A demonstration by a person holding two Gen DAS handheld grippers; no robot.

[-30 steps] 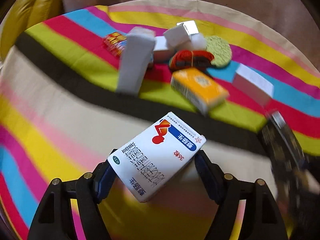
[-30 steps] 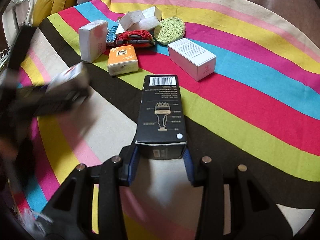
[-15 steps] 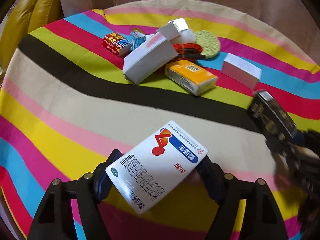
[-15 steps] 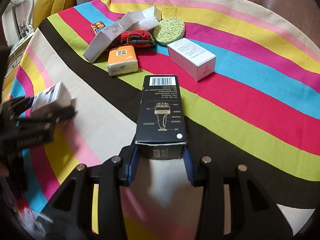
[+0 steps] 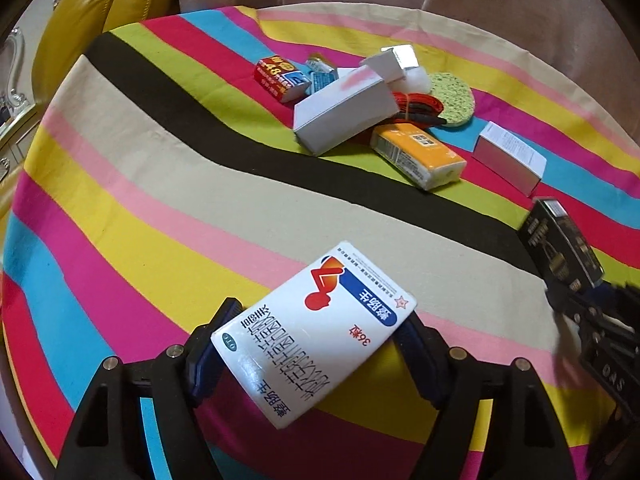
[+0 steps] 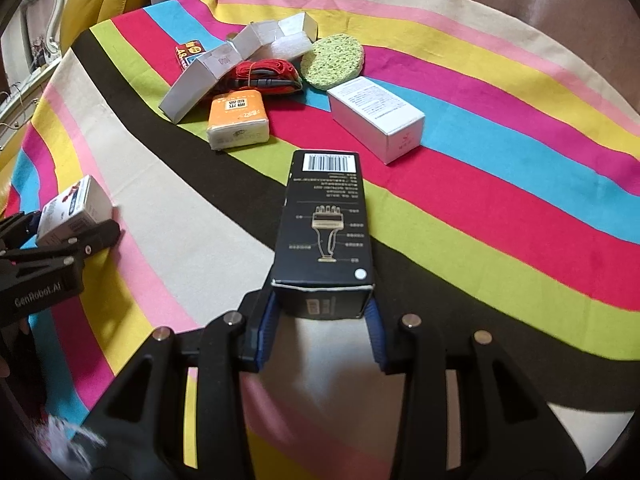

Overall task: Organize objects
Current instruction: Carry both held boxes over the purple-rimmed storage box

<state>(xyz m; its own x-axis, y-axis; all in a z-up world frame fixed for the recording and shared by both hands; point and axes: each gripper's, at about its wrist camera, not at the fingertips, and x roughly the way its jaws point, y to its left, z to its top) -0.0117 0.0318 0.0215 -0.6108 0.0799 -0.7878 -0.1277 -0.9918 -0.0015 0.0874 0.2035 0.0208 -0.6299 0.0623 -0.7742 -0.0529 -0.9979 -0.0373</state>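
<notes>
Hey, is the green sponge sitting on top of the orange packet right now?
No, the green sponge lies flat on the striped cloth, apart from the orange packet, with a red cord bundle between them.

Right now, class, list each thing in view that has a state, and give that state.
Left tool: shut on the white medicine box.
Right tool: shut on the black box.
Long white box: tilted, leaning on the red cable bundle.
Orange tissue pack: lying flat.
</notes>
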